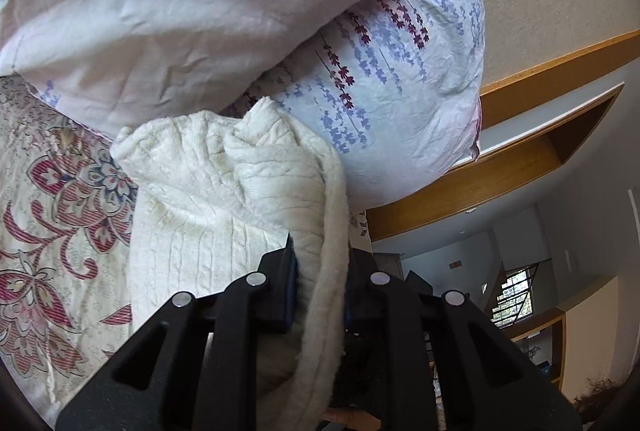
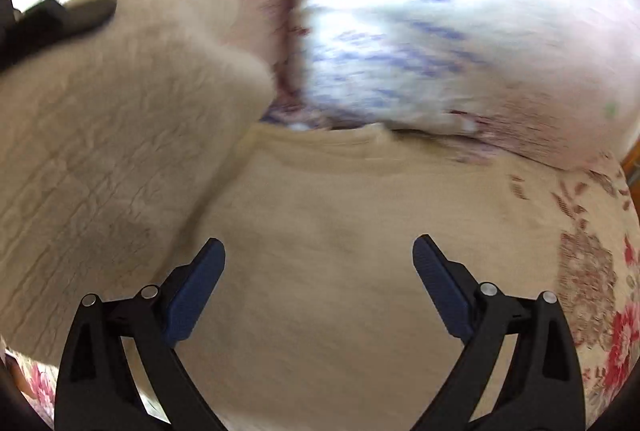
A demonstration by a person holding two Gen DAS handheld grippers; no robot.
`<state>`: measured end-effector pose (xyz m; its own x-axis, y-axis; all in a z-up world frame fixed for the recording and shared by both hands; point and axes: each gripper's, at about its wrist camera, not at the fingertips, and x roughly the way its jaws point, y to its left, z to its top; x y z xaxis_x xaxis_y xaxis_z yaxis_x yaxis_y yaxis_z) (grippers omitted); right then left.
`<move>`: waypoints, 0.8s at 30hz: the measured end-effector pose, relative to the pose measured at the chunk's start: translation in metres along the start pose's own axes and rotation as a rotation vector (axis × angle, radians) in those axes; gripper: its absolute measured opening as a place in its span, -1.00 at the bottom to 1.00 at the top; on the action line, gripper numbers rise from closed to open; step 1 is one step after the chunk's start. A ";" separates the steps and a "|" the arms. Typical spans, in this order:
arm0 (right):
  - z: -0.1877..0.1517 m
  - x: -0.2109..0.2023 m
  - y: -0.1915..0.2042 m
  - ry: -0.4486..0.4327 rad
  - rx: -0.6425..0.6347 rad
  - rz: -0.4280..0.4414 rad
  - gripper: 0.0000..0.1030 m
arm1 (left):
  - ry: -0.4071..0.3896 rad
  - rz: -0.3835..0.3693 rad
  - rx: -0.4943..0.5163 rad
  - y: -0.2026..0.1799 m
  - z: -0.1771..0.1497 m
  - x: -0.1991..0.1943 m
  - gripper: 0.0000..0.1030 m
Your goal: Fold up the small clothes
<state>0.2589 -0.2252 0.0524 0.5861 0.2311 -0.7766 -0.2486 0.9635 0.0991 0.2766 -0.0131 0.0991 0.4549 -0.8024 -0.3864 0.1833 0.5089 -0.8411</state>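
Observation:
A cream cable-knit garment (image 1: pixel 208 199) is lifted off the bed, its thick edge pinched between the pads of my left gripper (image 1: pixel 320 271), which is shut on it. In the right wrist view the same garment (image 2: pixel 100 151) hangs at the left, raised by the left gripper (image 2: pixel 60 19) at the upper left. Its flat part (image 2: pixel 340 251) lies spread on the bed below. My right gripper (image 2: pixel 318 251) hovers over that flat part, open, with nothing between its fingers. The right wrist view is blurred.
Two pillows lean behind the garment, a pale pink one (image 1: pixel 160 11) on a floral lavender one (image 1: pixel 400 91). The bed has a floral cover (image 1: pixel 48 231) (image 2: pixel 592 271). A wooden headboard ledge (image 1: pixel 500 159) runs at the right, with a room and window beyond.

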 end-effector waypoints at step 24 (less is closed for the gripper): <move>-0.067 -0.059 -0.226 -0.032 0.735 0.259 0.44 | 0.180 0.014 0.115 -0.047 -0.035 0.103 0.51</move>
<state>0.2293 -0.4652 0.0340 0.6039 0.4537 -0.6554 0.1877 0.7182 0.6701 0.2842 -0.1302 0.0854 0.2972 -0.8324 -0.4677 0.2809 0.5444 -0.7904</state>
